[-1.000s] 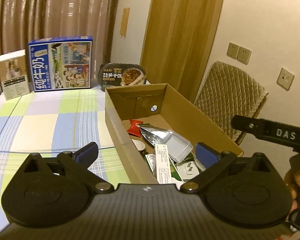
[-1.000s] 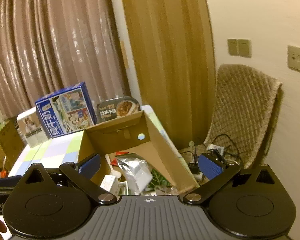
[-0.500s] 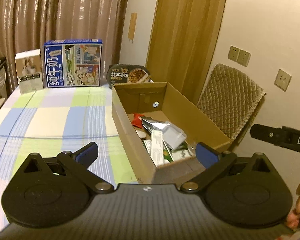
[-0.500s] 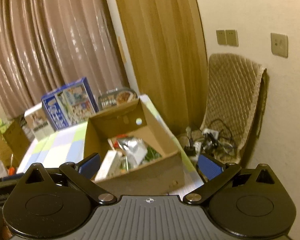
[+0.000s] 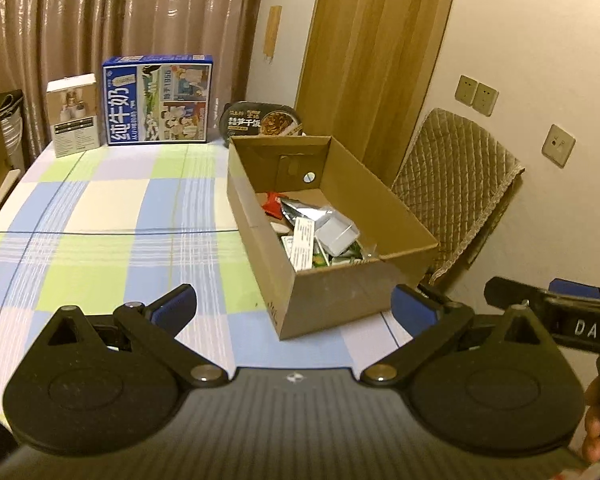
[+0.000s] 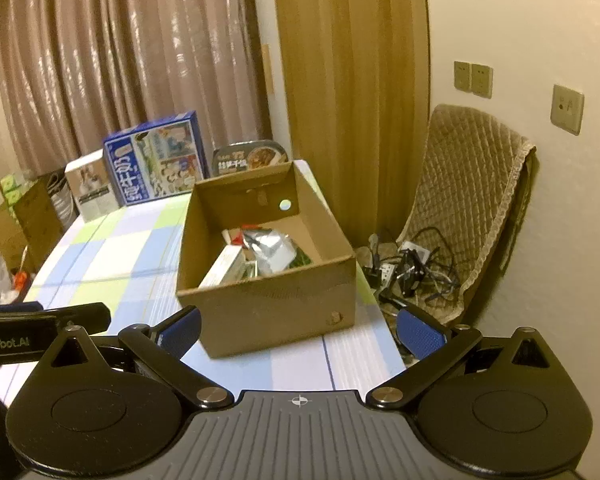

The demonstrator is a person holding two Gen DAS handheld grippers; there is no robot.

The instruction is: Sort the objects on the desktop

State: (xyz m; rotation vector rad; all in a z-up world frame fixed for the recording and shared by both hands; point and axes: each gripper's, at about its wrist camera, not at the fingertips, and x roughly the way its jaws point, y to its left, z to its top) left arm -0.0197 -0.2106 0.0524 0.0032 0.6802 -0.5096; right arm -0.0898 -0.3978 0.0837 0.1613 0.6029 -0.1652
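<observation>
An open cardboard box [image 5: 340, 296] stands on the right side of the checked tablecloth [image 5: 100, 220]. It holds several items: a silver foil pouch [image 5: 312, 212], a red packet [image 5: 274, 204], a white carton [image 5: 302, 244] and green packets. The box also shows in the right wrist view [image 6: 276, 312]. My left gripper [image 5: 294, 312] is open and empty, in front of the box's near left corner. My right gripper [image 6: 298, 330] is open and empty, in front of the box's near wall.
At the table's far edge stand a blue milk carton box [image 5: 158, 100], a small white box [image 5: 74, 114] and a black instant meal bowl [image 5: 262, 120]. A quilted chair [image 6: 472, 200] and tangled cables [image 6: 412, 268] are to the right of the table.
Both grippers have pulled back from the box toward the table's near edge; the box now looks smaller and its near wall is in full view. Both stay open and empty.
</observation>
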